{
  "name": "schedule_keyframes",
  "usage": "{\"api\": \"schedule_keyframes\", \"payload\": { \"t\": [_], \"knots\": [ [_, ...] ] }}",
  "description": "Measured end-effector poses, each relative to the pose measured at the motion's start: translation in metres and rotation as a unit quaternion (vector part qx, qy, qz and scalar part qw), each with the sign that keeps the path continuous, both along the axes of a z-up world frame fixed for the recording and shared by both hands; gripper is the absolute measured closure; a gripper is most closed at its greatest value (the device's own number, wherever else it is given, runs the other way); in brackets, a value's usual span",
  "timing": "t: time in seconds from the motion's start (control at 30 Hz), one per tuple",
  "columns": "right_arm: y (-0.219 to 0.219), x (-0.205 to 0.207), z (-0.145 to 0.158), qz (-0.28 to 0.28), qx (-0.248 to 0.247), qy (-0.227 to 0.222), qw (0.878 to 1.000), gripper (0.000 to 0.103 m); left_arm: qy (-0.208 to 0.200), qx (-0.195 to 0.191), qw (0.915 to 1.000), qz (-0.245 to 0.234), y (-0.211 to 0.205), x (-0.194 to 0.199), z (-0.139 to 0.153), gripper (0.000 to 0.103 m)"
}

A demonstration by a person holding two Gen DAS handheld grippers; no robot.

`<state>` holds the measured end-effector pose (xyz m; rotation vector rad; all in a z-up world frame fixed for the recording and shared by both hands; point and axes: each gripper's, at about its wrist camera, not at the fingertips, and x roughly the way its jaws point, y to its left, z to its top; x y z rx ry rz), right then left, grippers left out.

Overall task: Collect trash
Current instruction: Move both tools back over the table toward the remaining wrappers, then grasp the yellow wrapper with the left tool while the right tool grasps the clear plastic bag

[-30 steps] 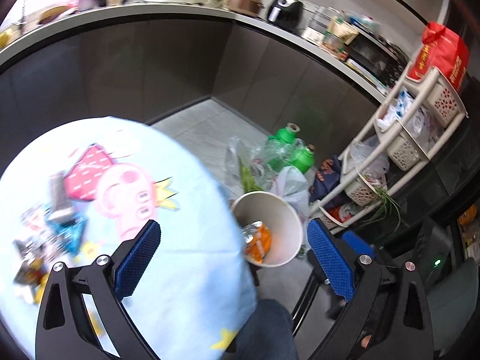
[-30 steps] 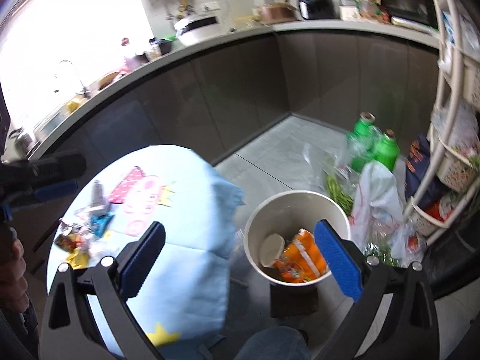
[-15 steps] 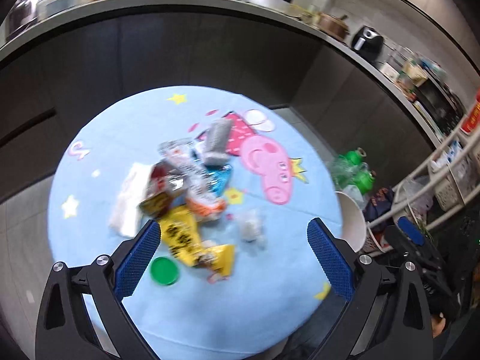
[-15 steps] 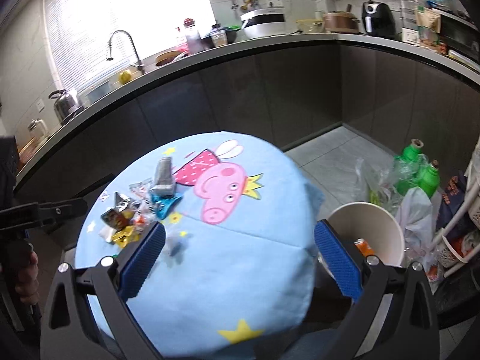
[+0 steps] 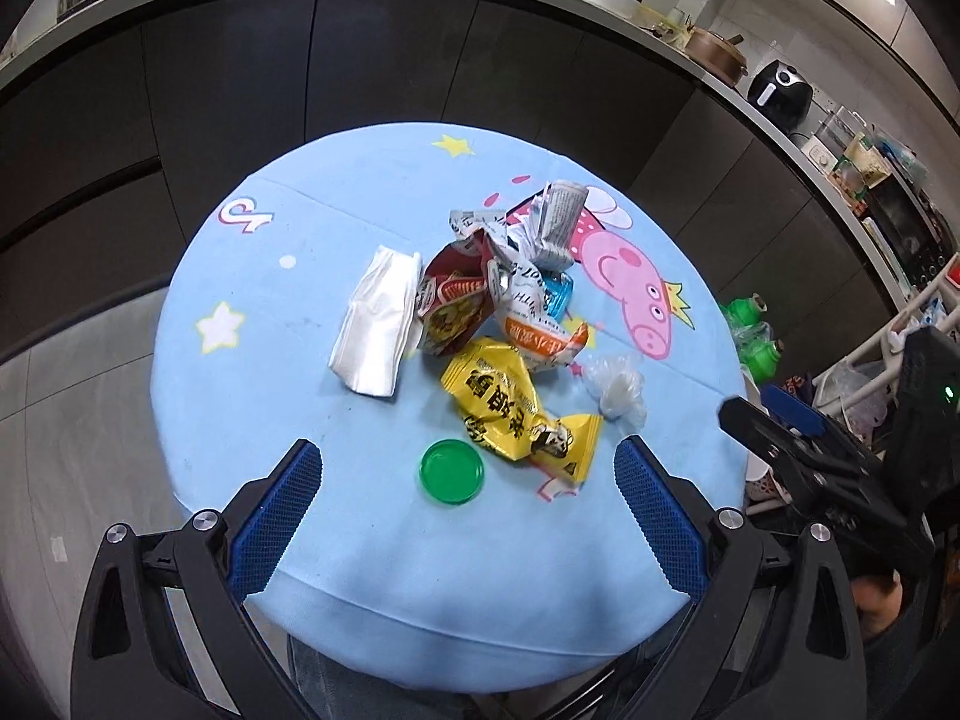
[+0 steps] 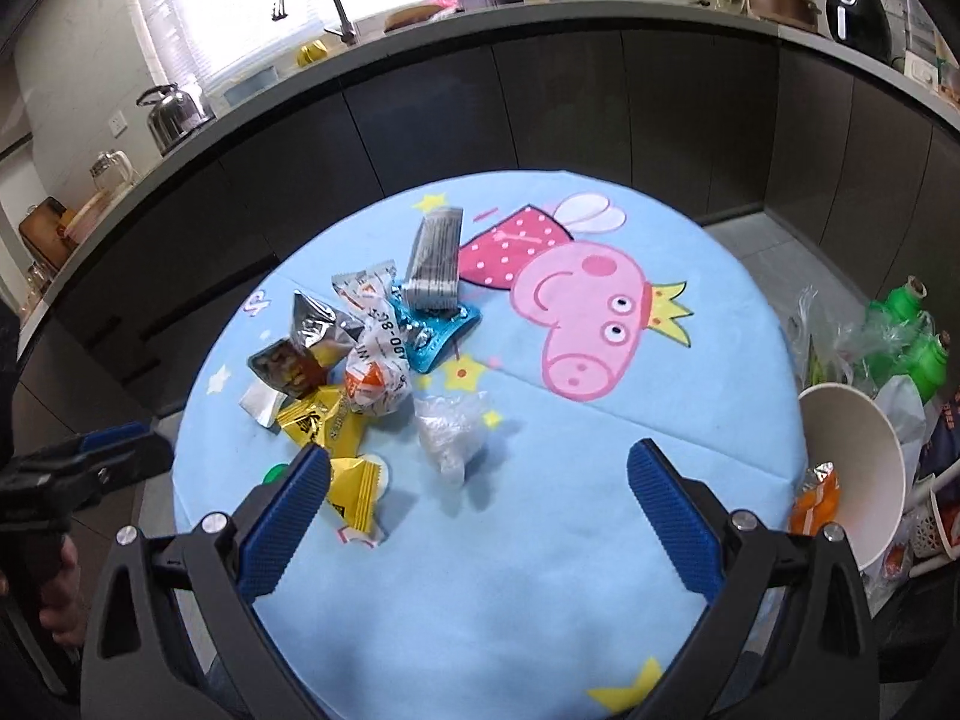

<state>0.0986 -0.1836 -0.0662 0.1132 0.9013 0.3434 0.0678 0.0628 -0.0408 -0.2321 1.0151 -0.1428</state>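
A pile of trash lies on the round blue table [image 5: 372, 564]: a yellow snack bag [image 5: 510, 408], a green lid [image 5: 451, 471], a white napkin [image 5: 378, 324], a red wrapper [image 5: 453, 306], a crumpled clear plastic bag [image 5: 615, 387] and other wrappers. My left gripper [image 5: 468, 516] is open and empty, above the table's near edge, just short of the green lid. My right gripper [image 6: 477, 516] is open and empty, just short of the clear plastic bag [image 6: 450, 429]. The white trash bin [image 6: 858, 468] stands right of the table with an orange wrapper [image 6: 813, 495] in it.
Dark kitchen cabinets and a counter [image 6: 540, 18] with a faucet and appliances curve behind the table. Green bottles [image 6: 906, 330] and plastic bags sit on the floor beside the bin. A white rack [image 5: 888, 336] stands at the right. The right gripper's body [image 5: 840, 468] shows in the left wrist view.
Both grippers have swung from the bin back over the table. The trash pile is now in front of both, and closer than half a second ago. Both stay open and empty.
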Motion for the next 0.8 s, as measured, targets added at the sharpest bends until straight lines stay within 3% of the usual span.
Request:
{"api": "schedule_keyframes", "payload": {
  "t": [0.23,0.47,0.5,0.57,0.63,0.8],
  "knots": [
    [0.023,0.022,-0.029,0.029,-0.008,0.043,0.999,0.043,0.010,-0.023,0.9997,-0.003,0.009,0.003,-0.009,0.009],
    [0.042,0.037,-0.046,0.044,-0.030,0.056,0.997,0.054,0.017,-0.031,0.9993,-0.016,0.004,0.004,-0.017,0.009],
    [0.044,0.038,-0.048,0.047,-0.035,0.056,0.997,0.059,0.020,-0.033,0.9991,-0.018,0.002,0.006,-0.019,0.009],
    [0.046,0.040,-0.051,0.053,-0.044,0.054,0.996,0.078,0.022,-0.037,0.9988,-0.022,-0.001,0.008,-0.020,0.009],
    [0.045,0.040,-0.053,0.061,-0.038,0.054,0.996,0.086,0.023,-0.041,0.9986,-0.026,-0.004,0.010,-0.022,0.010],
    [0.035,0.035,-0.044,0.055,-0.039,0.036,0.997,0.087,0.034,-0.065,0.9963,-0.044,-0.017,0.023,-0.031,0.033]
  ]
}}
